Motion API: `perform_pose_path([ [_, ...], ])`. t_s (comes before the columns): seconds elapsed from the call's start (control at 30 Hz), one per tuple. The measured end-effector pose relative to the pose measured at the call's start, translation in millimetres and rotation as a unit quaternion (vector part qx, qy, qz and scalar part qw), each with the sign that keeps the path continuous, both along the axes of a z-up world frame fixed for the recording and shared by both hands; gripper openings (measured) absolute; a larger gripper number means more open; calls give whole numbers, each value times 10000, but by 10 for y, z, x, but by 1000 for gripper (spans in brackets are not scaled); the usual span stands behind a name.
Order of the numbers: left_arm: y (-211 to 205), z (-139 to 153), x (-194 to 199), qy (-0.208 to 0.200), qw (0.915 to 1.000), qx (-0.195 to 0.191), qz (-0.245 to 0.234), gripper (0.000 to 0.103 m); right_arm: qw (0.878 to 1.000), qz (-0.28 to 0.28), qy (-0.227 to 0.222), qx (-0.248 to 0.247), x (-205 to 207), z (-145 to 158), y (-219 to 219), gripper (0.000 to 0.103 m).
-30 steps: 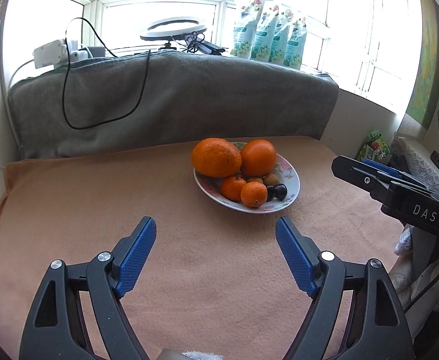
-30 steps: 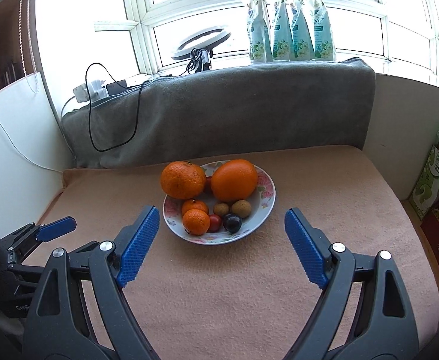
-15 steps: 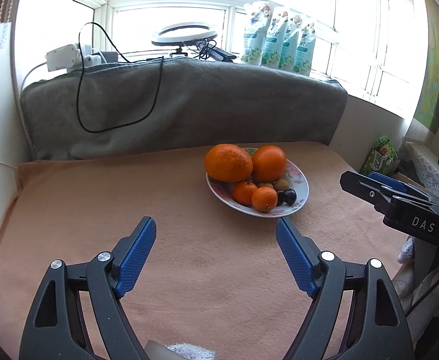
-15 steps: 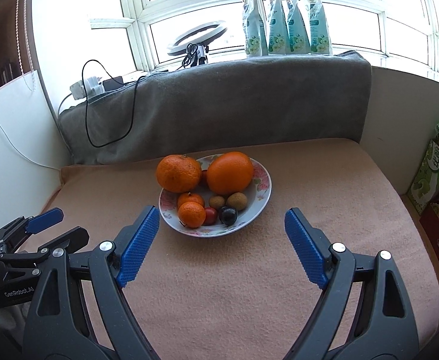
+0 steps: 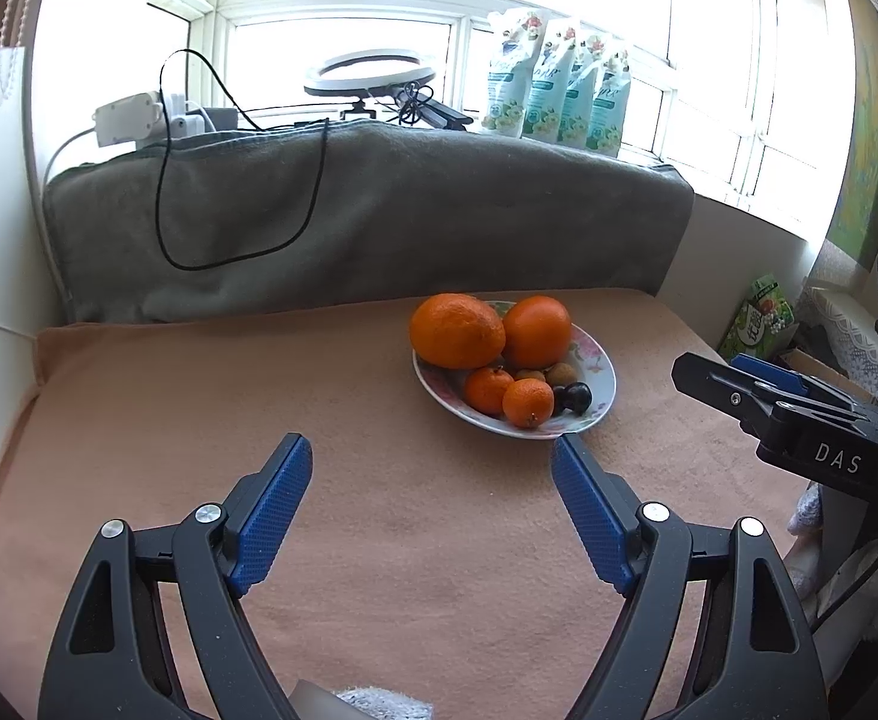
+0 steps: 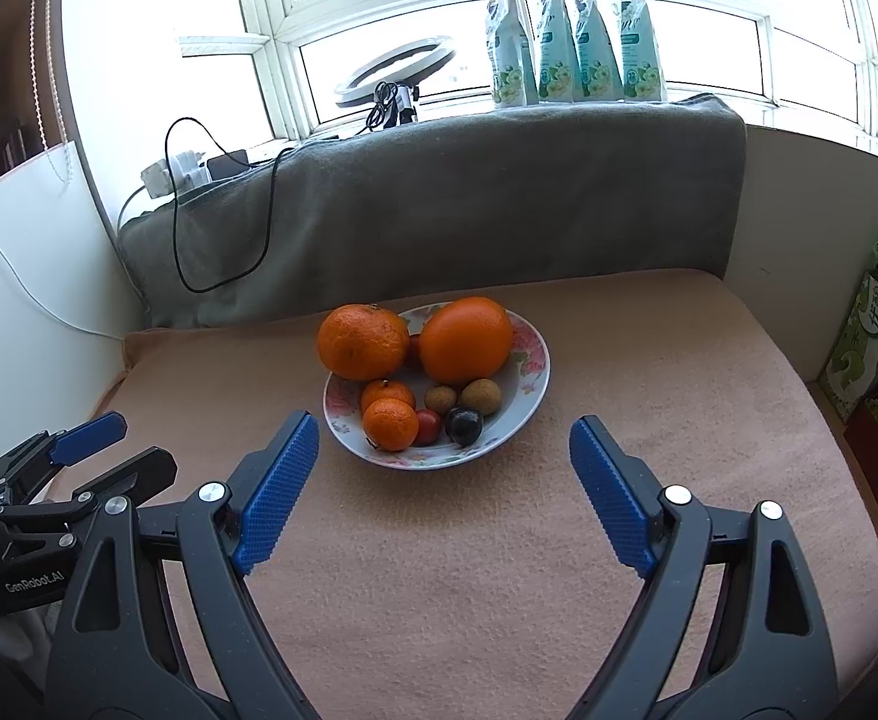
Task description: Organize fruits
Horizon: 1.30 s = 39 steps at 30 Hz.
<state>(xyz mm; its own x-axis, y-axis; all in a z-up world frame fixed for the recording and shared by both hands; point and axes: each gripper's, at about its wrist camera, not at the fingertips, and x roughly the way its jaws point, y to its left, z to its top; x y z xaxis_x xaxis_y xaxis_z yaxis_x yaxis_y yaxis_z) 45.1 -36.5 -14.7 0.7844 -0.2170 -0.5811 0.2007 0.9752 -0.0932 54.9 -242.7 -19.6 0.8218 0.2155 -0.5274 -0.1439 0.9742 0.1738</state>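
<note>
- Peach-coloured fleece cloth covers the surface, and a white floral-rimmed ceramic plate sits on it toward the grey blanket-draped ledge.
- All the fruit I can see lies on that plate: two big oranges at the back, two small mandarins at the front left, two brown longan-like fruits, a small red tomato-like fruit and a dark plum-like fruit.
- Nothing lies loose on the cloth, so the scene fits either fruit gathered onto the plate or a heap waiting to be sorted off it; I cannot tell which.
- Left tongs hover spread wide and hold nothing, short of the plate and a little to its left.
- Right tongs likewise gape, carrying nothing, with the plate's near rim just beyond their tips.
- Risks as I judge them:
  - the rougher-skinned orange overhangs the plate's left rim; a nudge there could roll it off onto the cloth.
  - the small round fruits sit touching one another, so tongs closing on one may push its neighbours about or squash the soft red one.
  - pressing down on the near rim could tip the shallow plate, since the heavy oranges load the far side and the cloth gives.
  - both tongs face the same plate from close by, so reaching together invites a collision.
</note>
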Motion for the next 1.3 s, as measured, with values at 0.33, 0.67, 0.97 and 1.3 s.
perform_pose_path([
  [0.33,-15,-1,0,-6,10000,30,-6,82,10000,-10,9,22,-18,-14,29,88],
  [0.67,-7,1,5,-7,10000,37,9,82,10000,-11,49,33,-30,-34,48,88],
  [0.97,-14,1,4,-15,10000,45,25,82,9999,-24,91,60,-55,-47,64,88],
  [1.3,-30,-8,-10,-117,9999,51,-7,82,9999,-37,122,71,-50,-55,62,88],
])
